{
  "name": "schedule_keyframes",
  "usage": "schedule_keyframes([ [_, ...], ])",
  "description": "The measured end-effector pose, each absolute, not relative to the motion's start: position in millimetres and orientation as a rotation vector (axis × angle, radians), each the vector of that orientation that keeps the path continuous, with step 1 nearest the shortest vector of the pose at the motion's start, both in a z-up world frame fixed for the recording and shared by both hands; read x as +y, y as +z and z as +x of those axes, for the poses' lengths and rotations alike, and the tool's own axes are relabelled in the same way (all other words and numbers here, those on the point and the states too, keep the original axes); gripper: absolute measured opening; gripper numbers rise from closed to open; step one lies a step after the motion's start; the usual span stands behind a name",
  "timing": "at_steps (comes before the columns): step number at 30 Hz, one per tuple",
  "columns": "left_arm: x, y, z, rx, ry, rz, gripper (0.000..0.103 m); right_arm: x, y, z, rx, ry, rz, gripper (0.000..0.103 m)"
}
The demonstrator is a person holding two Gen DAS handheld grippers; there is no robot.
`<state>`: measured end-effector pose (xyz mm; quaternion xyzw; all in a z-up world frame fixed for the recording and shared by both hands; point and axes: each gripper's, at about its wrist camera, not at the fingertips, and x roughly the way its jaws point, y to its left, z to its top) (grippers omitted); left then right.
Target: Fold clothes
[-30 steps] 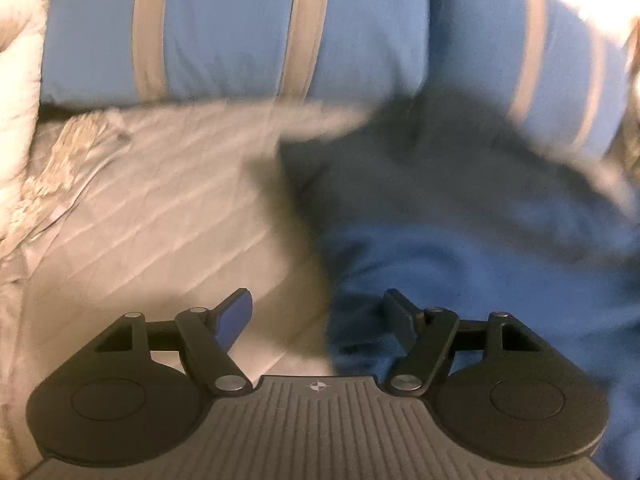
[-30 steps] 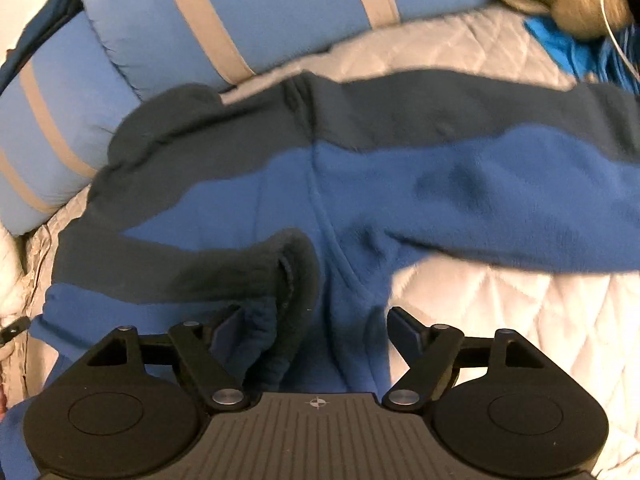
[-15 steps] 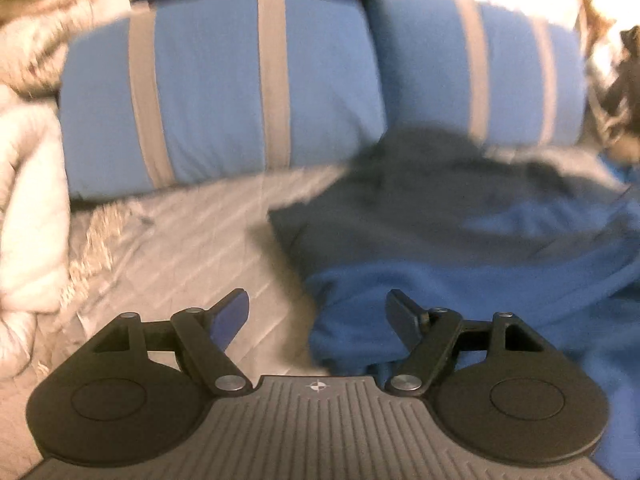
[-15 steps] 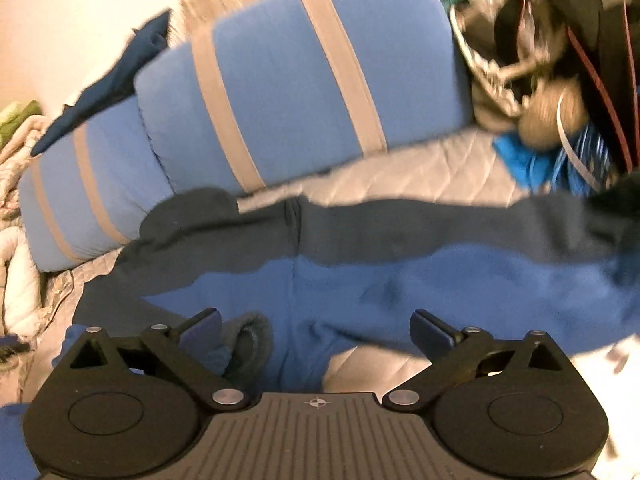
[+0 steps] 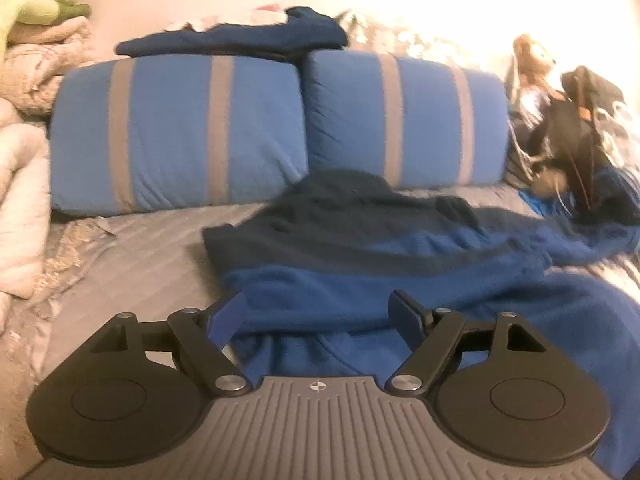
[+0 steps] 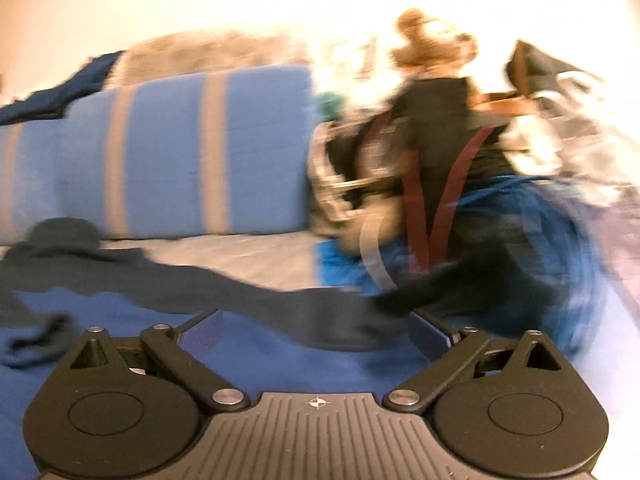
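With both sets of jaws standing apart and gripping nothing, you are between grasps. Your left gripper (image 5: 318, 312) has just been opening further, fleece below it but unpinched; your right gripper (image 6: 316, 330) opened wide, then eased in slightly, also over cloth it does not press. The blue and charcoal fleece garment (image 5: 400, 264) lies spread across the grey quilted bed cover (image 5: 132, 256), one long part trailing right toward a pile of belongings (image 6: 440, 168). Pick matching edges or corners before closing, judging by the seams, and keep cloth clear of that pile. Two blue striped pillows (image 5: 180, 132) line the far side, a pale wall behind. The right view is blurred.
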<state>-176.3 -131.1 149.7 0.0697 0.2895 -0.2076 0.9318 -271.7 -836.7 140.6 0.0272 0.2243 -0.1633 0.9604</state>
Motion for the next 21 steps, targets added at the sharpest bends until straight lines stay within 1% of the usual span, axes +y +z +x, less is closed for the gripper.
schedule_keyframes([
  [1, -133, 145, -177, 0.601, -0.432, 0.142, 0.078, -847, 138, -278, 0.45, -0.368, 0.049, 0.095],
  [3, -139, 134, -175, 0.626, -0.442, 0.141, 0.078, -870, 133, -290, 0.446, -0.453, 0.067, 0.087],
  [5, -143, 126, -173, 0.644, -0.45, 0.142, 0.078, -893, 129, -301, 0.44, -0.517, 0.097, 0.075],
  [8, -149, 117, -167, 0.668, -0.456, 0.146, 0.078, -917, 127, -310, 0.442, -0.571, 0.11, 0.065],
  [9, -149, 117, -167, 0.674, -0.457, 0.146, 0.078, -922, 125, -310, 0.448, -0.576, 0.103, 0.063],
  [11, -148, 116, -166, 0.676, -0.462, 0.136, 0.078, -932, 123, -309, 0.461, -0.585, 0.1, 0.056],
  [18, -151, 112, -171, 0.677, -0.444, 0.169, 0.078, -949, 121, -292, 0.494, -0.591, 0.096, 0.045],
  [21, -150, 112, -172, 0.676, -0.44, 0.163, 0.078, -951, 118, -281, 0.512, -0.593, 0.081, 0.044],
])
